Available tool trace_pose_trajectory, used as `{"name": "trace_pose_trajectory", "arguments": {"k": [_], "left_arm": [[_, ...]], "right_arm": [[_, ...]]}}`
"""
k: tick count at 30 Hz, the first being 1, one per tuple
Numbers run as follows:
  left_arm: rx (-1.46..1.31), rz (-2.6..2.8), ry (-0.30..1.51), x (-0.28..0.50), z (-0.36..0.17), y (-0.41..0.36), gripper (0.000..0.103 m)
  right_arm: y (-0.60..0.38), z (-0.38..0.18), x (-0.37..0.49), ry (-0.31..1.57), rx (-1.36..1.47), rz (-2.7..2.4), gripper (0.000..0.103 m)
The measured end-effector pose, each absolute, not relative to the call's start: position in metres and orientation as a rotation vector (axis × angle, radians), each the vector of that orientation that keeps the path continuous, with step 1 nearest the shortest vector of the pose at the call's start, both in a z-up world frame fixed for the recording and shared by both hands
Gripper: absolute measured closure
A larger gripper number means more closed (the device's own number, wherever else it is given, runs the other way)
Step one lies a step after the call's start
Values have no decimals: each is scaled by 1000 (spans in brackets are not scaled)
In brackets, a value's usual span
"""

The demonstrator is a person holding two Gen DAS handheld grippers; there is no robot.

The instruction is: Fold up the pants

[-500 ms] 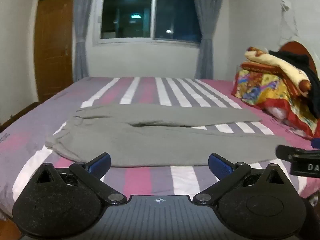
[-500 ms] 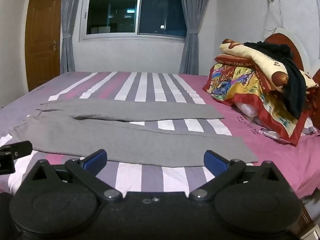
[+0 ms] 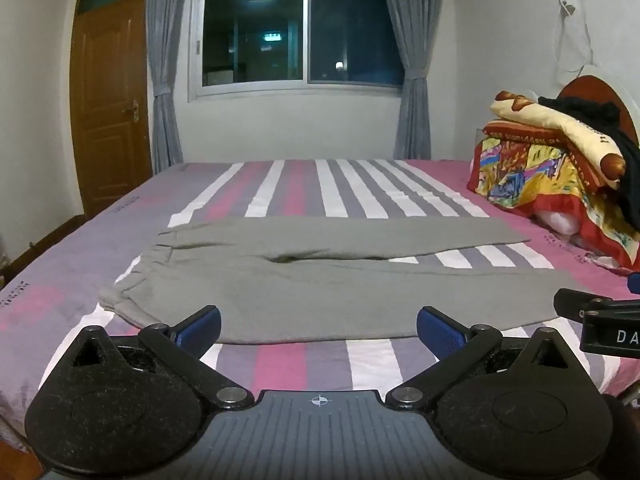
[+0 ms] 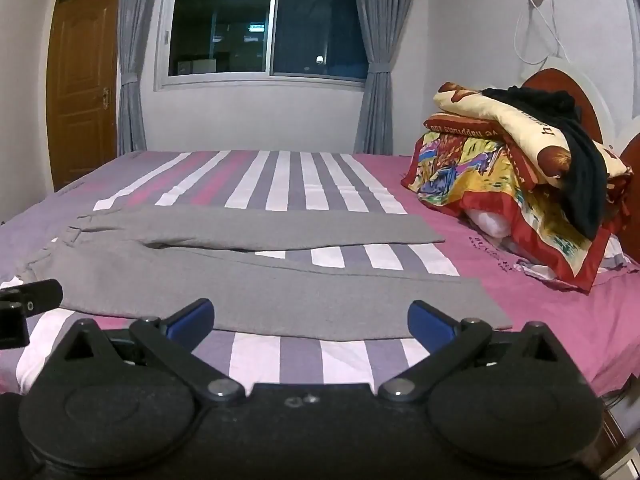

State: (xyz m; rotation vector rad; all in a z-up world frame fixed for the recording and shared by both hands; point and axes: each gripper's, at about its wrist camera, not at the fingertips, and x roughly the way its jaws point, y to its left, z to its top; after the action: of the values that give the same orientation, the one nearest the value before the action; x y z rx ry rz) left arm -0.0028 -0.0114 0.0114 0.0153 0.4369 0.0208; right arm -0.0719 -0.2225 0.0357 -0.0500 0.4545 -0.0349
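Observation:
Grey pants [image 3: 320, 280] lie flat across the striped bed [image 3: 304, 188], waistband to the left and the two legs spread apart toward the right. In the right wrist view the same pants [image 4: 256, 280] fill the near half of the bed. My left gripper [image 3: 319, 330] hovers wide open just short of the near leg's edge, nothing between its blue pads. My right gripper [image 4: 311, 323] is also wide open, above the near leg's lower part, empty. Each gripper's tip shows at the edge of the other's view.
A pile of colourful blankets and pillows [image 4: 520, 176] with a black garment on top sits at the bed's right end by a red headboard. A window [image 3: 296, 36] with grey curtains is behind the bed. A brown door [image 3: 108, 104] stands at left.

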Motion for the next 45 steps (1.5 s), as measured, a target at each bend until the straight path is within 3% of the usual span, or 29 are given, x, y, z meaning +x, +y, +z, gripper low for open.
{"name": "trace_pose_trajectory", "arguments": {"k": [45], "left_arm": [[3,18,428,-7,20,-13,0]], "right_arm": [[-219,40,-76,441,-72,-21,0]]}}
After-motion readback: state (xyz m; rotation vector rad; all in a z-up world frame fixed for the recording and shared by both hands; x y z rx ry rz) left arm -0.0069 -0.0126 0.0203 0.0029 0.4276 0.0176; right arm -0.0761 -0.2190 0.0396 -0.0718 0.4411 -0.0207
